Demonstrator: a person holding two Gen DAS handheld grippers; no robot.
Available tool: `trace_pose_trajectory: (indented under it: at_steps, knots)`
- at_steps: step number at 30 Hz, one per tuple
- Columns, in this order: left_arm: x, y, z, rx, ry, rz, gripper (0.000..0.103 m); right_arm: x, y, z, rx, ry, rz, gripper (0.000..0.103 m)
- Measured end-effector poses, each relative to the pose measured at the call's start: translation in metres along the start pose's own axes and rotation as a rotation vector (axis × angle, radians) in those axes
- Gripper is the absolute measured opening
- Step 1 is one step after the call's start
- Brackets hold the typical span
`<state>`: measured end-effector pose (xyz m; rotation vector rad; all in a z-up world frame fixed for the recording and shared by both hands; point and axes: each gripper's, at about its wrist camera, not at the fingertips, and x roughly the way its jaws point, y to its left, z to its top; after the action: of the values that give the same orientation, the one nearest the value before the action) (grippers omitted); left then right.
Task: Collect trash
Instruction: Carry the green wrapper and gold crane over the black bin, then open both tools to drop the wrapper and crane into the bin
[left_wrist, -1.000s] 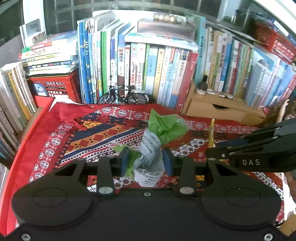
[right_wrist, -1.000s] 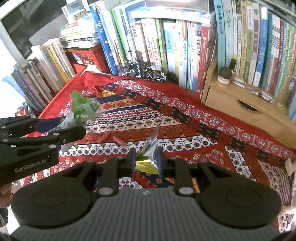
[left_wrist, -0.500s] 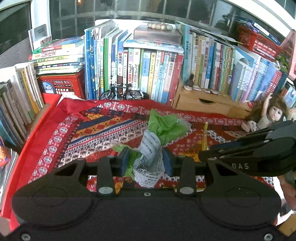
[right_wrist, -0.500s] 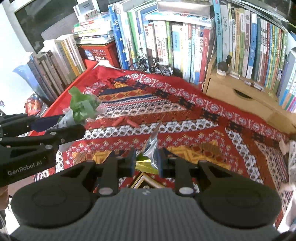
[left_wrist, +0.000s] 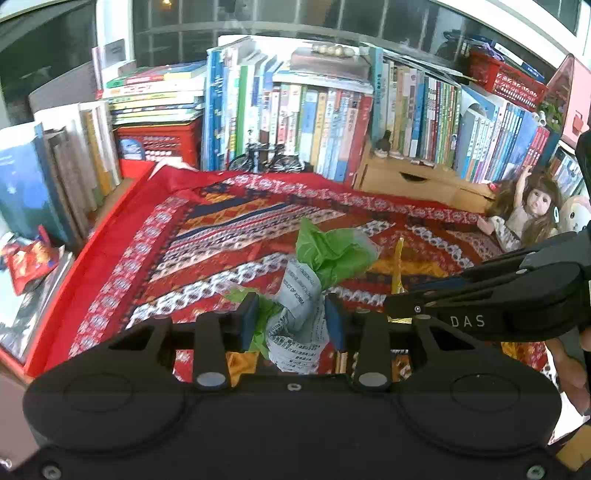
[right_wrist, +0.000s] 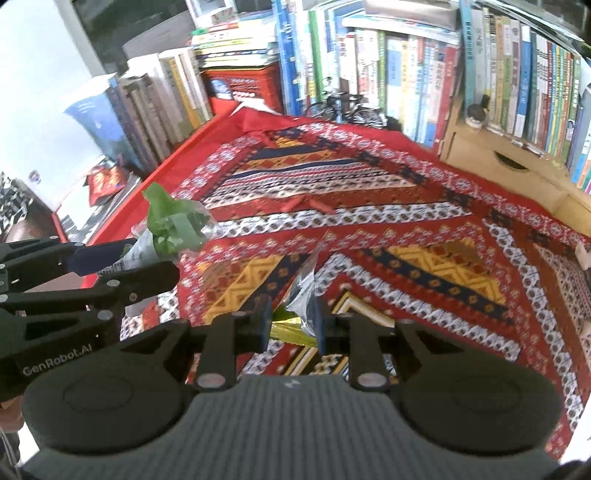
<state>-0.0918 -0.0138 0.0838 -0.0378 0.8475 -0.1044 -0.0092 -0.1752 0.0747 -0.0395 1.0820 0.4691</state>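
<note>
Both grippers have drawn back from the books (left_wrist: 288, 110) since the earlier frames, so more of the red cloth (left_wrist: 207, 236) now shows ahead of them, and a doll (left_wrist: 524, 214) has come into sight at the far right of the left wrist view. Each load has stayed put between its pads.

The left gripper (left_wrist: 291, 317) is clenched on a wad (left_wrist: 299, 306) of printed wrapper and green paper, which rises up past the fingertips, clear of the cloth. In the right wrist view this wad (right_wrist: 166, 229) sits at the left, above the cloth's near left edge.

The right gripper (right_wrist: 291, 321) grasps a foil wrapper (right_wrist: 299, 295), silver with a yellow-green part low between the pads; its tip points up and away. In the left wrist view it appears as a thin yellow strip (left_wrist: 399, 266) just right of the wad, the two loads near each other but apart.

On the cloth, towards its far middle, lie red scraps (right_wrist: 306, 203). A model bicycle (right_wrist: 343, 107) stands at the far edge against the books. A wooden drawer box (left_wrist: 413, 181) sits far right, and a red snack packet (left_wrist: 29, 262) lies off the cloth at the left.
</note>
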Motion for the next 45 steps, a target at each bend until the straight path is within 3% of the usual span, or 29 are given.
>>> trace_pose_trajectory:
  at_steps: [22,34,45]
  knots:
    - [-0.065,0.083,-0.142,-0.184,0.08,0.119,0.037,0.025,0.138,-0.084,-0.163,0.111,0.103,0.028]
    - [-0.059,0.139,-0.229,-0.364,0.183,0.173,0.037,0.069,0.196,-0.137,-0.259,0.205,0.185,0.028]
    - [-0.033,0.178,-0.312,-0.495,0.309,0.231,0.037,0.118,0.24,-0.194,-0.424,0.263,0.228,0.028]
